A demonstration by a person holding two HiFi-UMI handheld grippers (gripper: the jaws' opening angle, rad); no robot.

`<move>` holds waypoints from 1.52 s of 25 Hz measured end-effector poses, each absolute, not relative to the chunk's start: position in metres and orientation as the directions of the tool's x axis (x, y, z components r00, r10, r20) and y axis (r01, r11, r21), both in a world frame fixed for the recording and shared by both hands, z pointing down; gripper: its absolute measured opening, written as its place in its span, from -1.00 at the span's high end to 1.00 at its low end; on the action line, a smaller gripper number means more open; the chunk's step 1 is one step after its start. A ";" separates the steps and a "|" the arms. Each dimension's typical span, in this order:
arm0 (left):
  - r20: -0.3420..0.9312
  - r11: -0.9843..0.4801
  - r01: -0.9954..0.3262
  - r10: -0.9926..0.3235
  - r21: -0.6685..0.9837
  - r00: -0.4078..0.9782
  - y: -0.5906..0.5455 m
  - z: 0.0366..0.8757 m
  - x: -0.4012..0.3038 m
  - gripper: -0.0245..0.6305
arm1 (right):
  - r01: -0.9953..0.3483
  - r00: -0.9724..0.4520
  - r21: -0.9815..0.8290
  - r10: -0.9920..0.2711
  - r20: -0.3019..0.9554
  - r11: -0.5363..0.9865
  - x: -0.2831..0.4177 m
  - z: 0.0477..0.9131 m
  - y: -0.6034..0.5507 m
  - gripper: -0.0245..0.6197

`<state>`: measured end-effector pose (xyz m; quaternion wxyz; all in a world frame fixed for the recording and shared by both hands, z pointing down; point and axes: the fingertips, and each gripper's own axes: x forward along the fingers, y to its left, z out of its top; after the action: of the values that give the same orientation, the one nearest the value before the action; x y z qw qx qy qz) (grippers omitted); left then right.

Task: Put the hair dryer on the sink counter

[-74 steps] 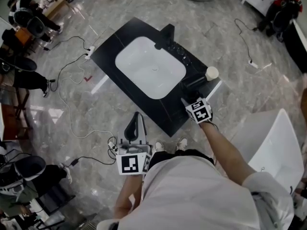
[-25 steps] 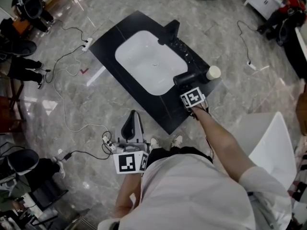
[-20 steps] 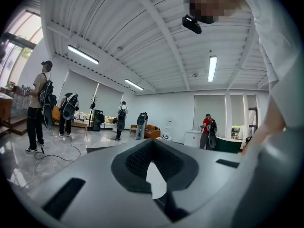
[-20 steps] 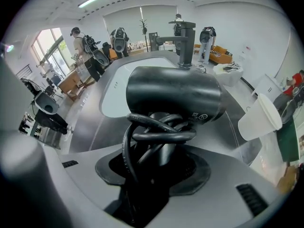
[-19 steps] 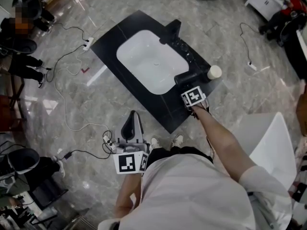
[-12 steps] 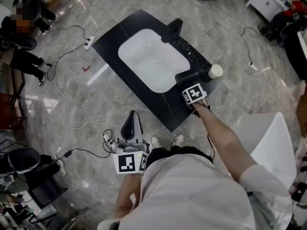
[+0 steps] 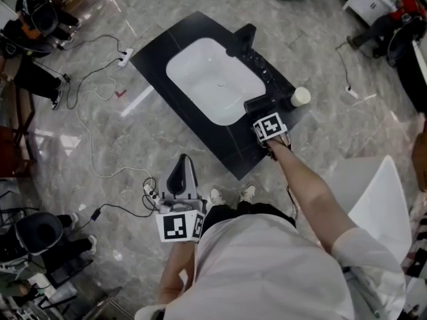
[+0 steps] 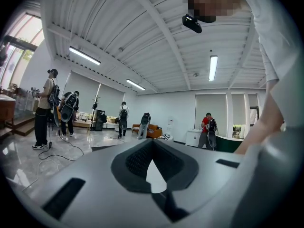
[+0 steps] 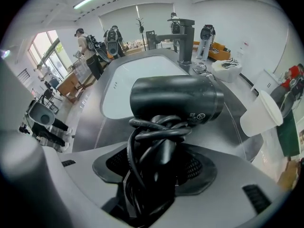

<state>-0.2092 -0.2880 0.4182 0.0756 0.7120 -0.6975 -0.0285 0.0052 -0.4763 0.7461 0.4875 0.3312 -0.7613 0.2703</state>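
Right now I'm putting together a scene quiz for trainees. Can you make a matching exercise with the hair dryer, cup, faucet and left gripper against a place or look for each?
Things:
1. hair dryer
2. cup
3. faucet
4. left gripper

Descriptions:
A. white, at the corner of the counter
B. jaws together, off the counter and over the floor
C. black, its cord bundled up
D. stands at the rim of the basin

Pairs: 1-C, 2-A, 3-D, 4-B.
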 end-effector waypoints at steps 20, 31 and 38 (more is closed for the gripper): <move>0.046 -0.049 -0.983 -0.997 0.175 0.058 -0.273 0.421 -0.207 0.93 | -0.818 -0.293 -0.068 -0.312 0.904 0.571 0.023 0.730 -0.471 0.08; 0.013 -0.119 -0.975 -0.992 0.186 0.123 -0.277 0.415 -0.189 0.92 | -0.822 -0.339 -0.078 -0.374 0.863 0.564 0.030 0.696 -0.464 0.28; 0.004 -0.145 -0.972 -0.989 0.183 0.148 -0.276 0.411 -0.180 0.93 | -0.839 -0.363 -0.079 -0.446 0.818 0.538 0.034 0.673 -0.462 0.73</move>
<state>-0.1796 -0.2764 0.4112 0.0711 0.7544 -0.6499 -0.0585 0.0342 -0.4621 0.6726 0.3889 0.4090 -0.7859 0.2529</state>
